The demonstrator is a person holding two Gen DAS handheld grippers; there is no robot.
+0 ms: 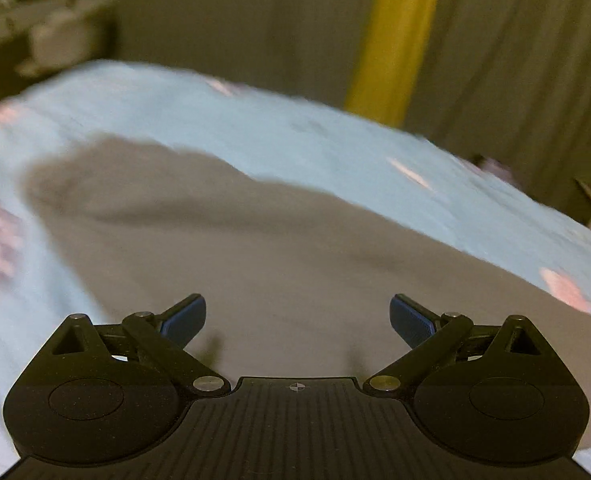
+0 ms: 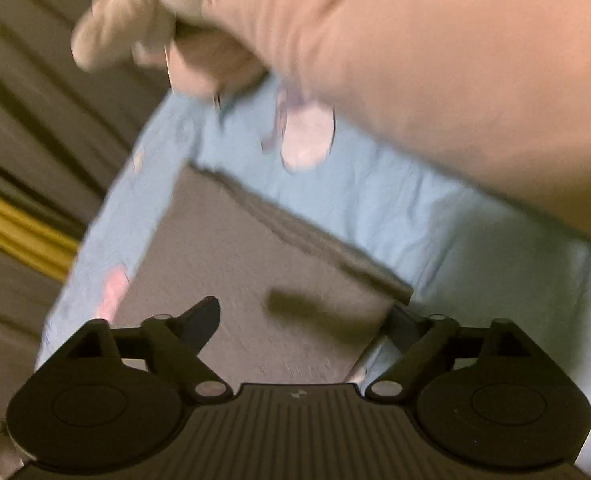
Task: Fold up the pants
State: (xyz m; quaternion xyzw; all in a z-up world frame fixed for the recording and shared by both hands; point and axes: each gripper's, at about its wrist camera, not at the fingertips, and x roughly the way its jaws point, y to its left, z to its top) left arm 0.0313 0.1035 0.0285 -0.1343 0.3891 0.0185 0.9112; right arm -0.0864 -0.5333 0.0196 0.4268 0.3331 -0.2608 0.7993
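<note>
Light-blue bedsheet [image 1: 315, 136] w/ pink prints covers the work surface; drab curtains [image 1: 223, 20] and a yellow strip [image 1: 395, 40] hang behind it.

Left gripper [image 1: 297, 318]: fingers spread wide, nothing btwn them, blue ribbed pads facing each other above the cloth. Directly below and ahead lie the pants [image 1: 255, 248], grey-brown, spread flat on the sheet w/ a soft wavy far edge and a shallow fold line across; view is motion-blurred.

Right gripper [image 2: 307, 320]: jaws also wide apart, no fabric pinched. Under it, in the right wrist view, pants look like a neat folded rectangle w/ stacked layered edges along the far side, corner near the right finger. A small dark smudge sits on the cloth, too blurred to ID. Above, a person's arm [image 2: 435, 80] in a glove [image 2: 123, 20] crosses the frame.
</note>
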